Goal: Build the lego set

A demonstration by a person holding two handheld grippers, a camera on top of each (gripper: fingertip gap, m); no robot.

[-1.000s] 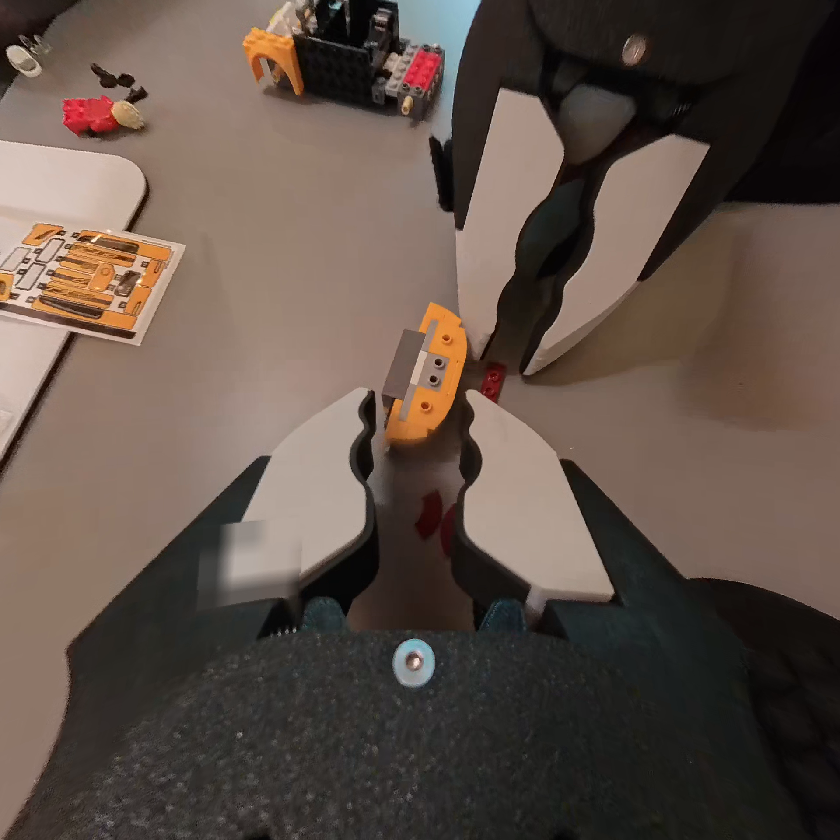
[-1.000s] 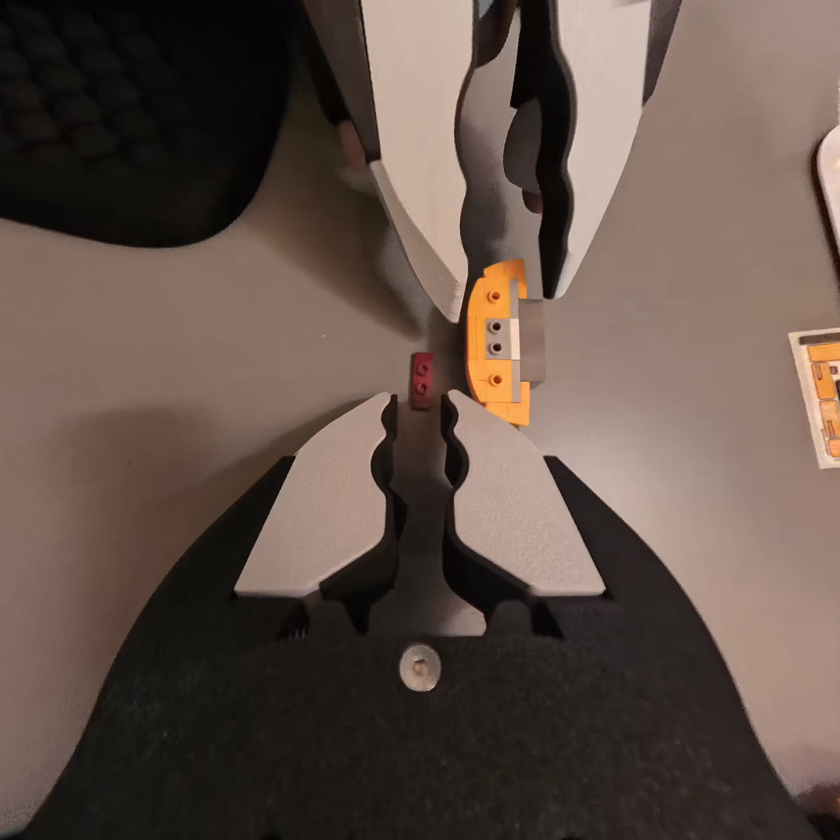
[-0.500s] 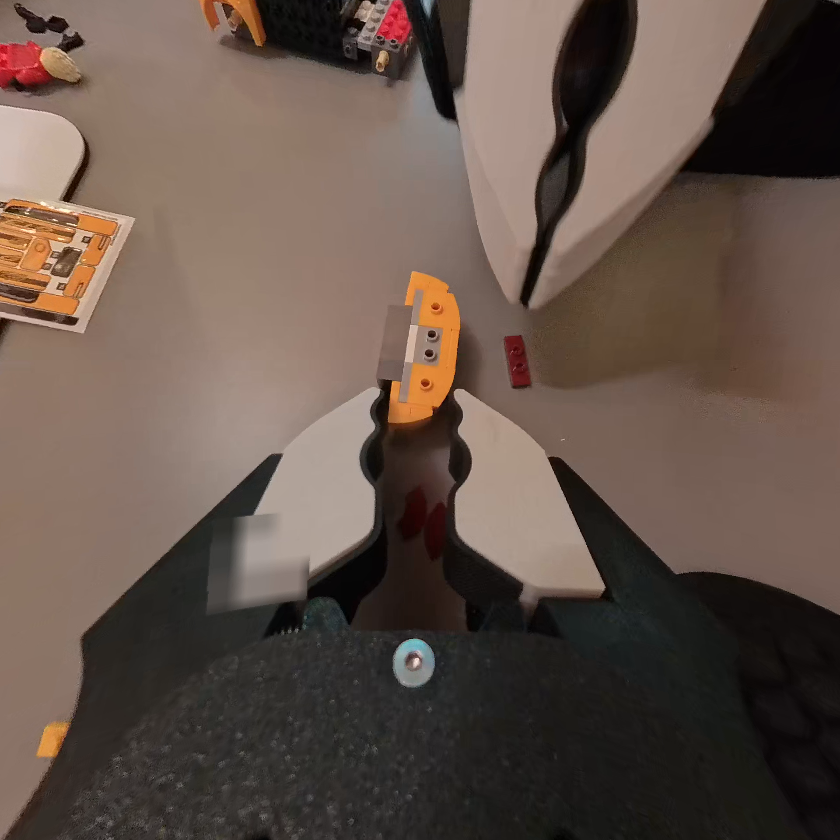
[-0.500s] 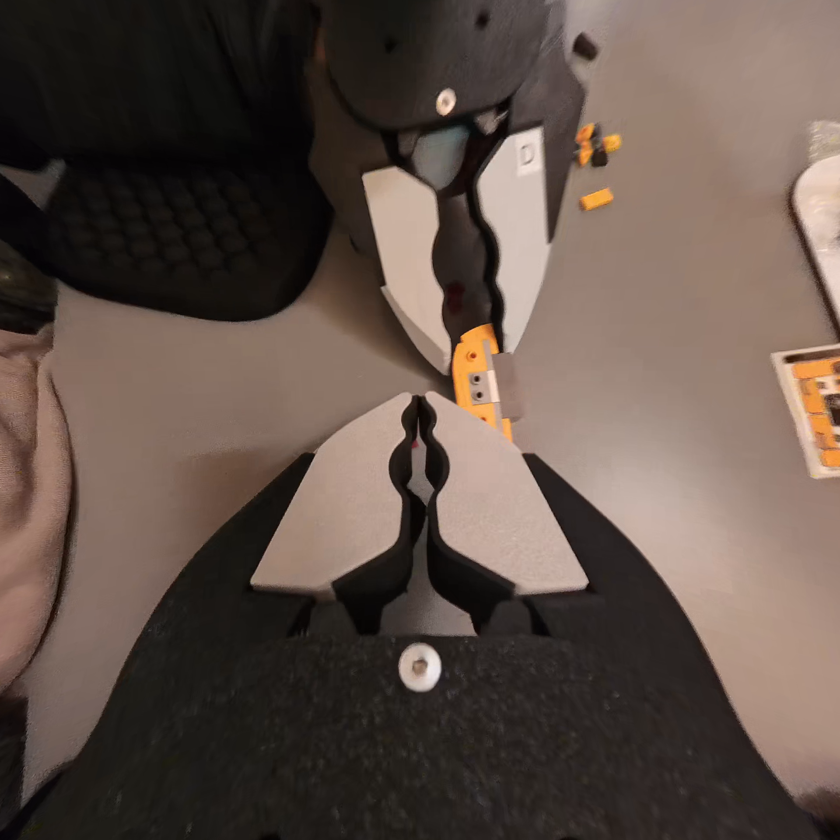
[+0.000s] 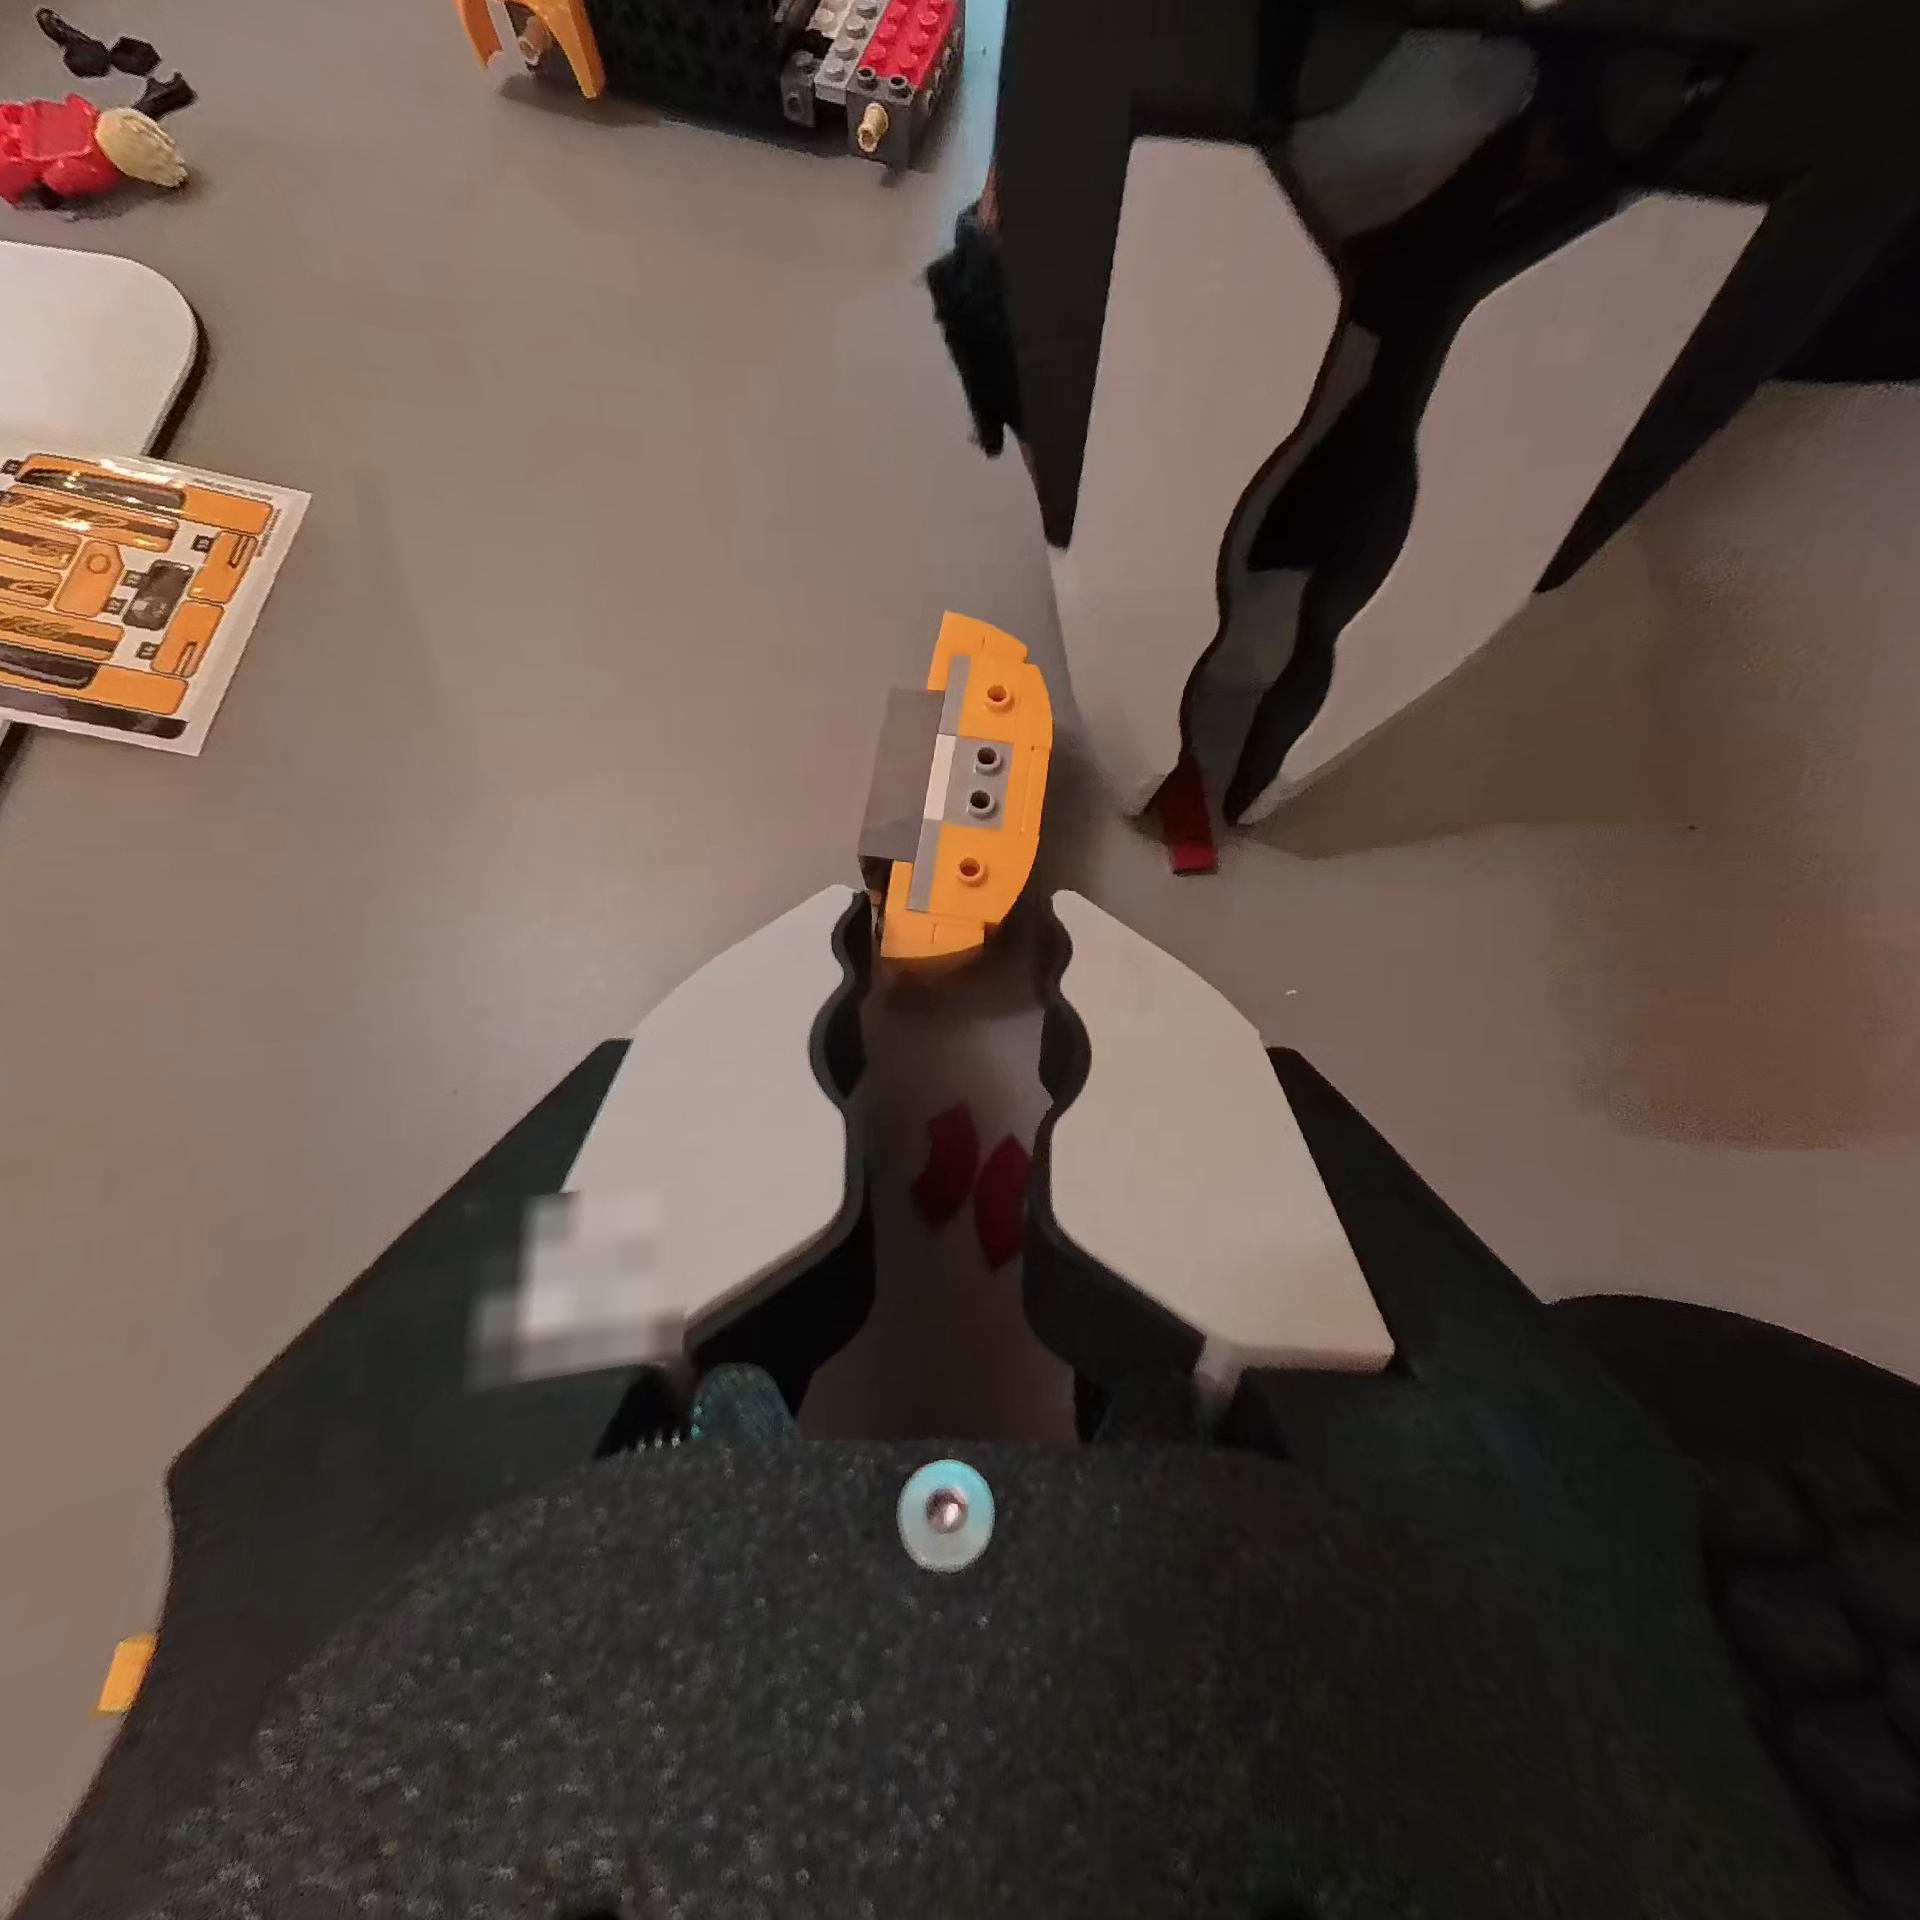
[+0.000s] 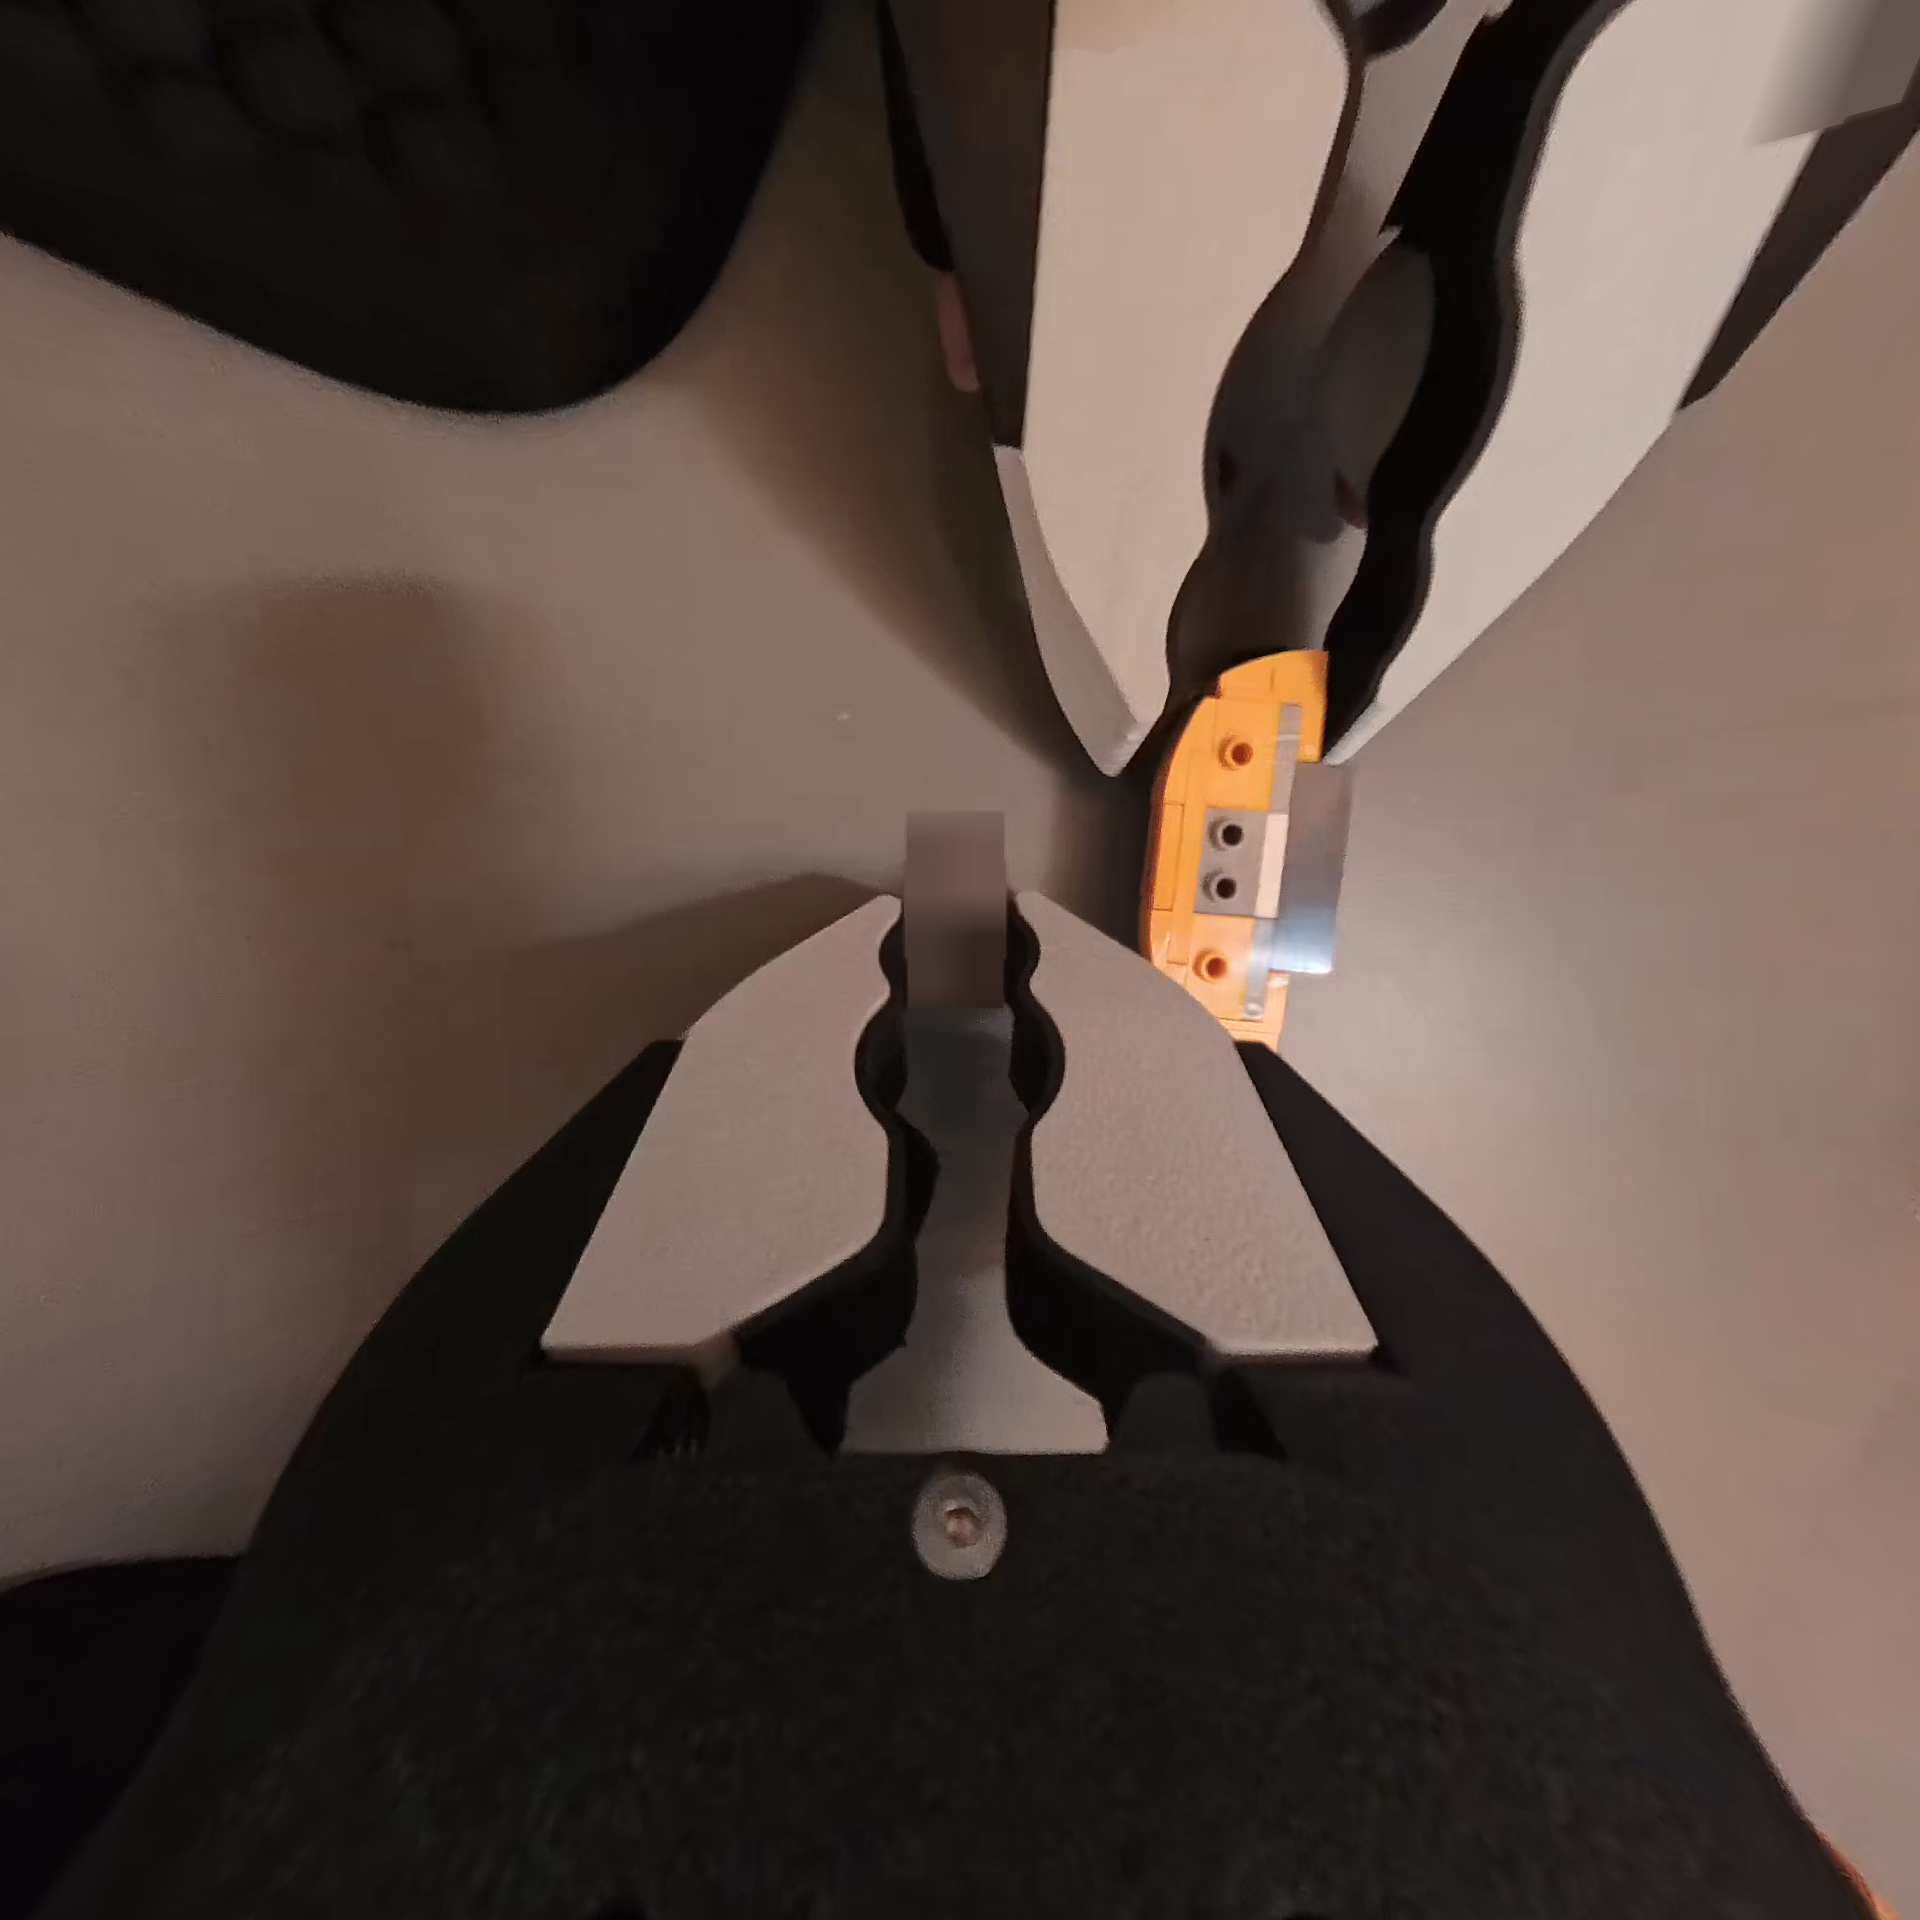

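Between the left gripper's (image 5: 951, 920) parted tips sits the near end of the orange lego piece (image 5: 971, 790); grip unconfirmed. Right gripper (image 5: 1195, 810), narrowly open, straddles a dark red plate (image 5: 1188, 831) beside it.

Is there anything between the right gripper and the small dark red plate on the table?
Nothing visible. The right gripper stands directly over the dark red plate, fingertips on either side of it. The orange assembly lies beside it, apart, at the left gripper.

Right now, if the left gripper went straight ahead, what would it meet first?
The left gripper would meet the orange curved Lego piece: its near end sits between the open jaws, so contact probably comes at once.
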